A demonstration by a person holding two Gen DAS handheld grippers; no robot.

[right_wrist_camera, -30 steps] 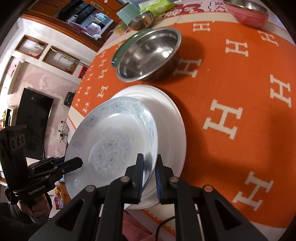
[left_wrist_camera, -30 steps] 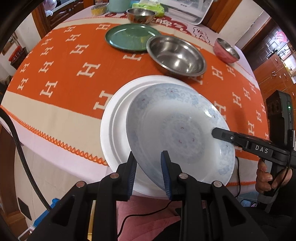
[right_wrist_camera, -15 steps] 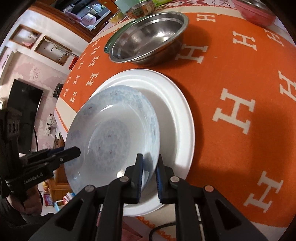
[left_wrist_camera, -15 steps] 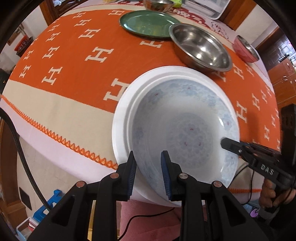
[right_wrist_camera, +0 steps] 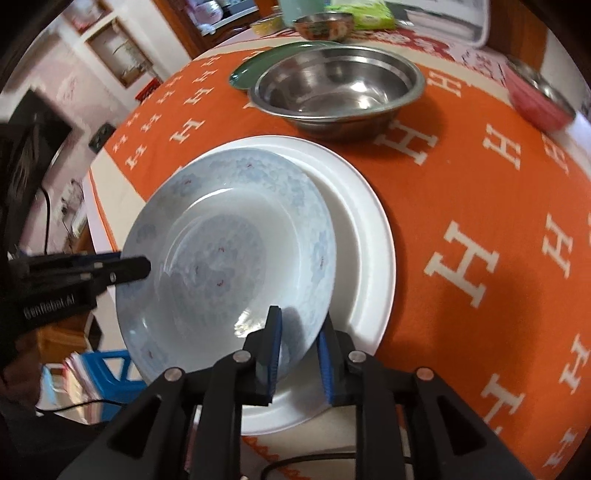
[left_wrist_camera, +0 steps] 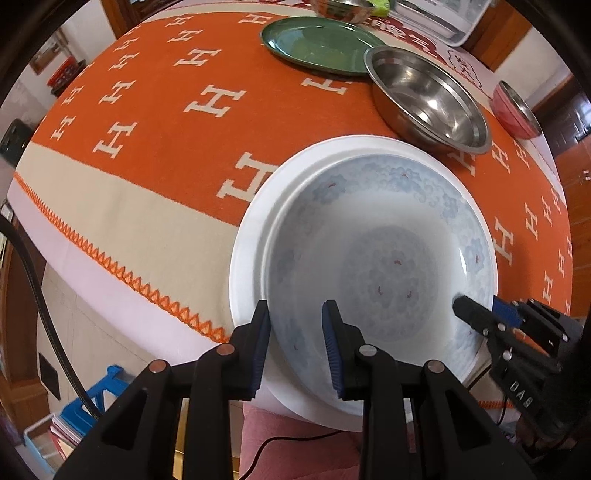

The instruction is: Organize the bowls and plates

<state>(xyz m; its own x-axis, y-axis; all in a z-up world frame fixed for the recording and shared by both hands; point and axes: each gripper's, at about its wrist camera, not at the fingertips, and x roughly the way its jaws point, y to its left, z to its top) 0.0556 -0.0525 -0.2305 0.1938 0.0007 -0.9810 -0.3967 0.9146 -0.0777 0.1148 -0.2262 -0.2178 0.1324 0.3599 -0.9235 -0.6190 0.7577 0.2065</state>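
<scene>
Two stacked: I have the blue-patterned plate (left_wrist_camera: 380,254) lying inside the white plate (left_wrist_camera: 251,229) at the near edge of the counter (left_wrist_camera: 155,206), the pair overhanging that edge slightly.
Stack fit: in the right wrist view the patterned plate sits off-centre, toward the left side of the white plate, with a crescent of white showing on the right.
Left tool (left_wrist_camera: 297,347): jaws narrow and opening; the rim of the patterned plate lies between the blue pads (left_wrist_camera: 263,343), and I judge the pads no longer press on it.
Right tool (right_wrist_camera: 297,354): jaws narrow and opening; the opposite rim of the same plate lies between them with a gap visible on each side, so I read it as released.
Done so far: one plate nested on another; this placement looks complete bar pulling both tools clear.
Left to do, plates: the green plate (left_wrist_camera: 321,46) lies alone toward the far edge of the counter.
Left to do, bowls: the large steel bowl (left_wrist_camera: 428,99) stands just beyond the stack, touching or nearly touching the green plate; the pink bowl (left_wrist_camera: 515,110) sits near the far right edge; a small steel bowl (right_wrist_camera: 323,24) stands at the far edge.
Progress estimate: early; I judge most pieces still ungrouped.
</scene>
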